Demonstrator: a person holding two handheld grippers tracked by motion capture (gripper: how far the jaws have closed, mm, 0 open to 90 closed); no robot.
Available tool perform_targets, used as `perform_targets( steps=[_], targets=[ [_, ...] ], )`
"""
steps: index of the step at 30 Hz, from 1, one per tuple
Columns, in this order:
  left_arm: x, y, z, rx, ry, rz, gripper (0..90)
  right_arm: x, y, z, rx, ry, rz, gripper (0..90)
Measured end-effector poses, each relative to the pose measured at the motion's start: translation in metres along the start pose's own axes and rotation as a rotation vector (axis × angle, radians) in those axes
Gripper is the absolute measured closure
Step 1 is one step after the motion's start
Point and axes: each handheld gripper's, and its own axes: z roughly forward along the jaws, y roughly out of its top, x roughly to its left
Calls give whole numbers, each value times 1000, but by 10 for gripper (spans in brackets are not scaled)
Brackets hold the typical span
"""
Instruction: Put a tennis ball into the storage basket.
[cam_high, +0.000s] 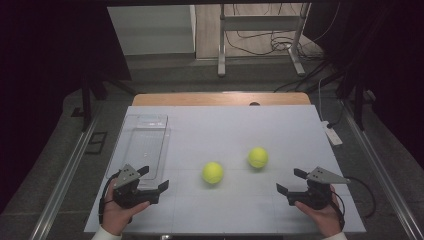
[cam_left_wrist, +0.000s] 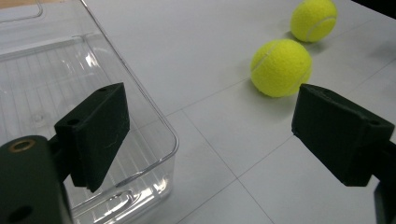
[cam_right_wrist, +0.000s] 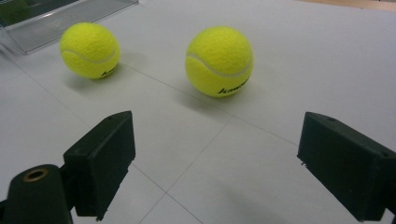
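Two fuzzy yellow-green tennis balls lie on the pale grey table top (cam_high: 240, 125), apart from each other: the nearer, left ball (cam_high: 212, 172) sits near the table's middle, the farther, right ball (cam_high: 258, 157) just beyond it to the right; a clear, ribbed plastic bin (cam_high: 142, 145) stands empty at the left side, its near corner just beside the left gripper (cam_high: 152, 178); that gripper is released, jaws spread wide with nothing between them, and the right gripper (cam_high: 288, 181) is likewise released and empty at the near right; judging from the layout, the step in hand is a first reach for a ball, probably to drop it into the bin; to do it well, each gripper should take the ball closest to it, the left the nearer one (cam_left_wrist: 281, 67), the right the farther one (cam_right_wrist: 219, 60); keep the jaws wide until they straddle the ball at its widest part, come in low and level so neither pad nudges it into a roll, then close gently; a ball bumped off-centre may roll toward its neighbour or off the table edge
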Motion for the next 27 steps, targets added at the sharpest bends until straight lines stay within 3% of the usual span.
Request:
perform_targets(
  steps=[12, 27],
  targets=[
    [2, 1, -6, -21, 10, -9, 124, 3, 0, 2, 9, 2, -21, 114],
    [-3, 4, -1, -2, -11, -6, 126, 4, -1, -4, 8, -14, -28, 118]
  ],
)
